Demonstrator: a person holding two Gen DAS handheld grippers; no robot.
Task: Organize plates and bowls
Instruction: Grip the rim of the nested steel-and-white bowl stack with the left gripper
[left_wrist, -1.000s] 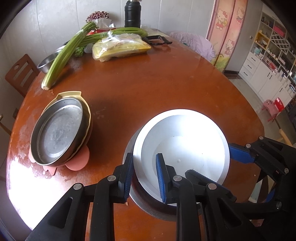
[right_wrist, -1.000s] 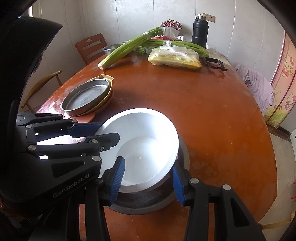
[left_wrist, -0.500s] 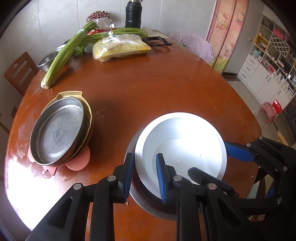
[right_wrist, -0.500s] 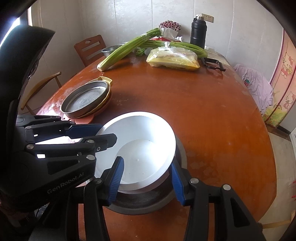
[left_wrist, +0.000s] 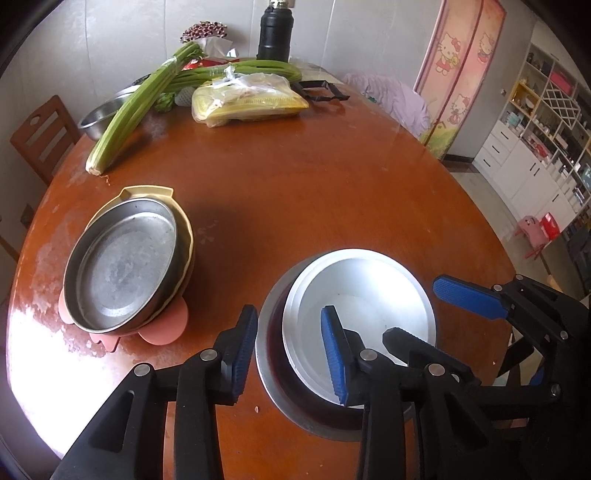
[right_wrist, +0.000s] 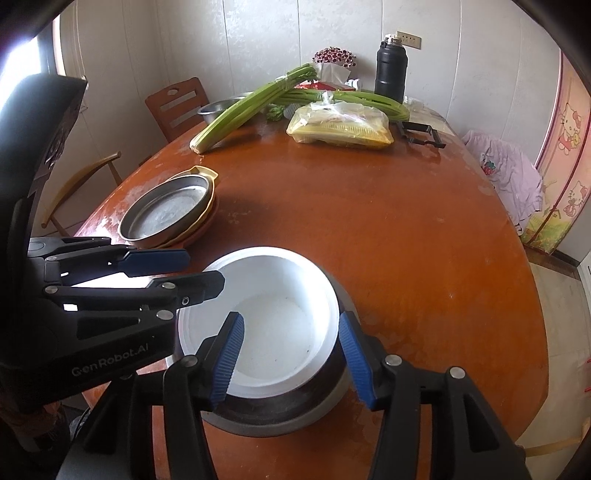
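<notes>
A white bowl (left_wrist: 373, 314) sits nested inside a grey metal bowl (left_wrist: 291, 391) near the table's front edge; it also shows in the right wrist view (right_wrist: 280, 314), inside the grey bowl (right_wrist: 280, 410). My left gripper (left_wrist: 290, 350) is open, its jaws astride the near-left rims of both bowls. My right gripper (right_wrist: 291, 358) is open, its jaws astride the white bowl's near-right rim. A steel plate (left_wrist: 125, 262) tops a stack with a yellow plate (left_wrist: 147, 192) and a pink plate (left_wrist: 166, 326) to the left.
The round wooden table (left_wrist: 314, 192) carries celery stalks (left_wrist: 136, 107), a bag of food (left_wrist: 247, 99), a steel basin (left_wrist: 101, 114) and a black flask (left_wrist: 275, 35) at the far side. Wooden chairs (right_wrist: 177, 107) stand at the left.
The white bowl has dropped lower into the grey bowl. Both grippers have opened wider and let go of its rim, and both have pulled back slightly.
</notes>
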